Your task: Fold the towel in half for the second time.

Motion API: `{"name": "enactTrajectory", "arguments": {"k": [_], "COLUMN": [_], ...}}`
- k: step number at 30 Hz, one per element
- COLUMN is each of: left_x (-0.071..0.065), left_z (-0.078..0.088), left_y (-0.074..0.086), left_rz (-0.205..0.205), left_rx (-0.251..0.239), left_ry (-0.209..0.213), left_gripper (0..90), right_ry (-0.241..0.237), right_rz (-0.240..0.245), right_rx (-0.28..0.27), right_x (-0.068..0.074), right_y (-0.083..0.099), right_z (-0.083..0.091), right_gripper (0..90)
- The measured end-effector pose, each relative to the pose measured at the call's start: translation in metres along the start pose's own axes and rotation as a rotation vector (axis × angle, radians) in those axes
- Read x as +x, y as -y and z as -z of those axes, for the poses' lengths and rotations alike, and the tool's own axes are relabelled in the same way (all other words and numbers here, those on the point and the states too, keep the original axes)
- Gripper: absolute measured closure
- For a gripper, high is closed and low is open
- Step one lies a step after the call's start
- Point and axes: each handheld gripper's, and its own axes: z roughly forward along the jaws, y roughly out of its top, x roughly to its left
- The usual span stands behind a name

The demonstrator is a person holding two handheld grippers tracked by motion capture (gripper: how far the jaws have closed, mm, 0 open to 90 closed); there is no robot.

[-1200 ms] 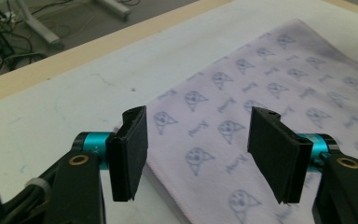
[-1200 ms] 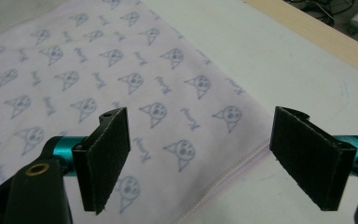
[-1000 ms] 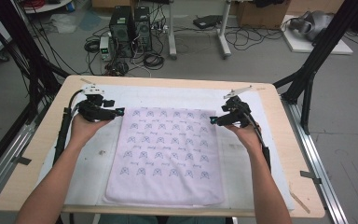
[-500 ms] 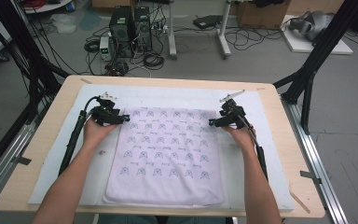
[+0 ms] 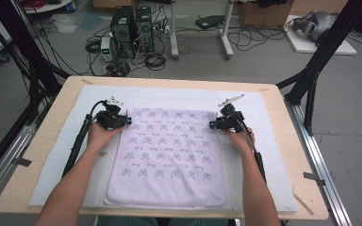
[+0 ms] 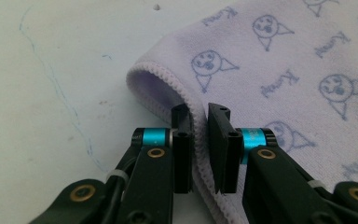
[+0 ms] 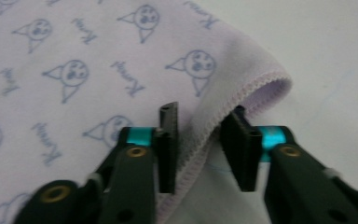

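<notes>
Two far corners of the pale lilac terry towel printed with small blue cartoon faces point(image 5: 167, 157) are now taken up, one by each gripper. A second ago both grippers hung above the cloth with their fingers spread wide; since then both hands have sunk to the towel's far edge.

On the left, the left gripper point(image 5: 121, 121) has just been closing, and its black fingers point(image 6: 182, 149) now stand close together with the stitched hem of the far-left corner pinched between them, the corner curling up off the white mat point(image 5: 56, 160) on the pale wooden worktop point(image 5: 42, 141).

On the right, the right gripper point(image 5: 217, 124) has likewise just been closing on the far-right corner; the hem runs between its fingers point(image 7: 168, 149), pressed against the one on the left in the right gripper view, though a little gap shows beside the other, so that grip looks less firm.

The towel otherwise lies flat, spread in the middle of the mat between the person's forearms. With both corners caught, the likely next step is to lift the far edge and fold it toward the near one.
</notes>
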Motion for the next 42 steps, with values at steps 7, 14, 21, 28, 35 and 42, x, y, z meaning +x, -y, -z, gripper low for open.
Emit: {"name": "enactTrajectory", "arguments": {"k": [7,14,21,28,35,42], "left_x": [-0.003,-0.001,-0.012,-0.038,-0.062,-0.052], "left_z": [0.001,0.014,0.053,0.099,0.111,0.121], "left_y": [-0.002,-0.006,-0.010,0.023,0.085,0.098], "left_rz": [-0.019,-0.011,-0.072,-0.136,-0.145,-0.097], "left_rx": [0.010,-0.052,-0.154,-0.210,-0.121,-0.087], "left_ry": [-0.015,-0.018,-0.003,0.052,0.163,0.152], "left_gripper": [84.0,84.7,84.8,84.8,82.2,50.1], "right_ry": [-0.015,-0.004,-0.019,-0.065,-0.134,-0.123], "right_rz": [0.017,0.037,0.077,0.176,0.184,0.118], "right_rx": [0.011,-0.049,-0.120,-0.136,-0.056,-0.041], "right_x": [0.003,0.004,0.016,0.057,0.088,0.078], "right_y": [-0.002,-0.007,-0.010,0.013,0.071,0.086], "right_z": [0.001,0.017,0.050,0.086,0.085,0.093], "right_gripper": [82.3,83.5,83.6,83.7,78.8,51.5]}}
